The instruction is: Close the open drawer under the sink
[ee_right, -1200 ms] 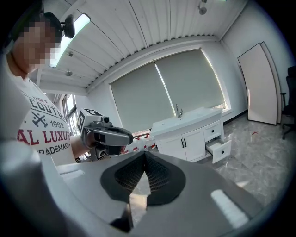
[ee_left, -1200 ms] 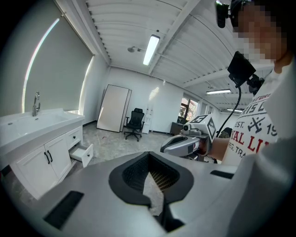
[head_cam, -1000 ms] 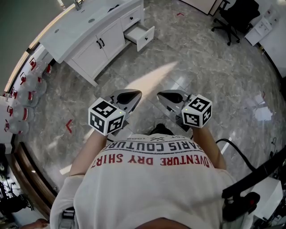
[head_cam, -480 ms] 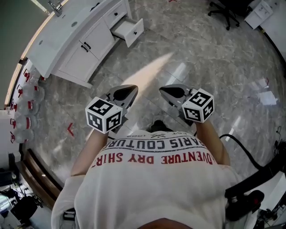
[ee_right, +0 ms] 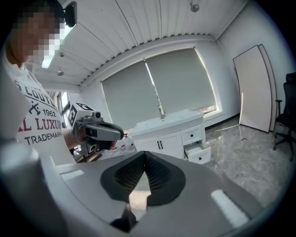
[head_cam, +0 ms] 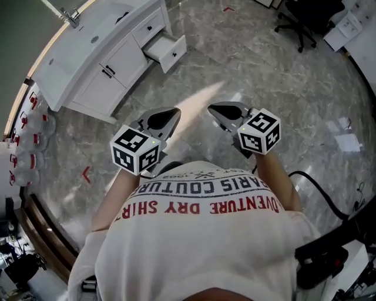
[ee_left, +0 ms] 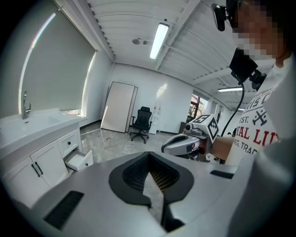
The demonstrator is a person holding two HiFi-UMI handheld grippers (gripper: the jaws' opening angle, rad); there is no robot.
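- the left claw (head_cam: 171, 113) and the right claw (head_cam: 215, 108) are held out side by side at the person's front, over the grey marble floor (head_cam: 276, 88), near each other but apart.
- in its own view the left claw's jaws are closed together at the tips, with nothing between them.
- the right claw's jaws are likewise pressed together and empty in the right gripper view.
- the drawer (head_cam: 168, 50) stands pulled out at the right end of the white sink cabinet (head_cam: 108, 70), well apart from both claws, up and to the left in the head view.
- the drawer is the lower of two at that end; the one above it is shut.
- a faucet (head_cam: 71, 16) rises from the cabinet's top.
- water jugs (head_cam: 26, 126) with red caps stand on the floor beside the cabinet's far end.
- a black office chair (head_cam: 305, 16) stands across the room.
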